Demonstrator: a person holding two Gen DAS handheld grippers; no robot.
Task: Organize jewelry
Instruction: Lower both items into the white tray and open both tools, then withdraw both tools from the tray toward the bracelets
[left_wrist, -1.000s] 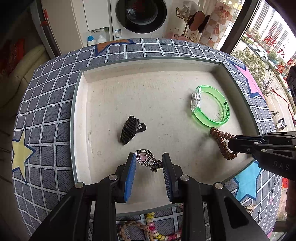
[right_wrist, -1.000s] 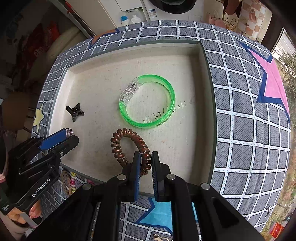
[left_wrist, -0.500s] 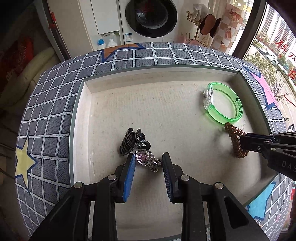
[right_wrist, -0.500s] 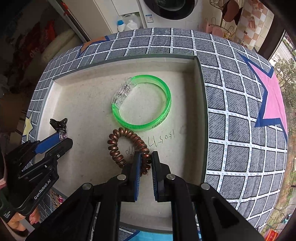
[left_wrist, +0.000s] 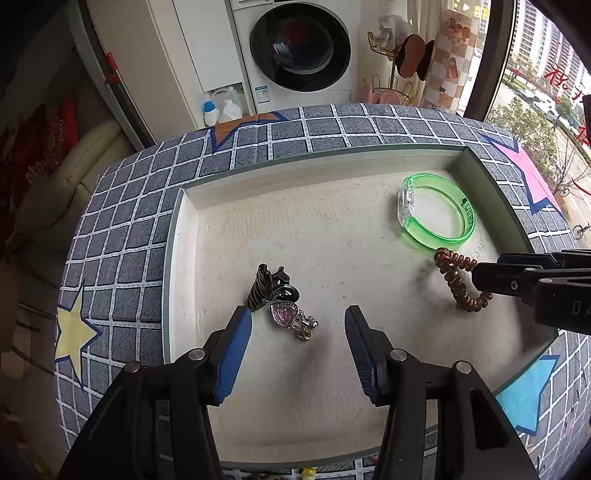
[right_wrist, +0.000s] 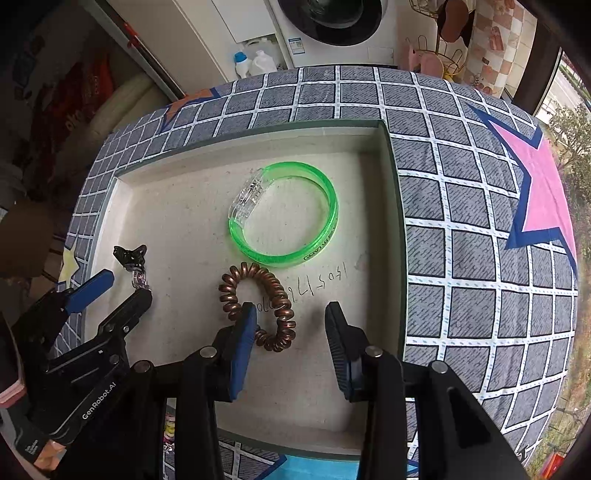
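A white-lined tray holds all the pieces. My left gripper hangs low over its near left part with jaws opening; a heart pendant lies loose between them, beside a black hair claw. My right gripper hovers over the tray's near right with jaws opening. The lower loop of a copper coil hair tie rests on the tray floor between them, close to the left pad, unpressed. A green bangle lies just beyond.
The tray sits on a grey checked cloth with coloured stars. A beaded string peeks out past the tray's near rim. Behind the table stand a washing machine and plastic bottles.
The left jaws carried the heart pendant over next to the hair claw, then widened and let it lie. The right jaws, earlier shut on the coil tie, have spread off it.
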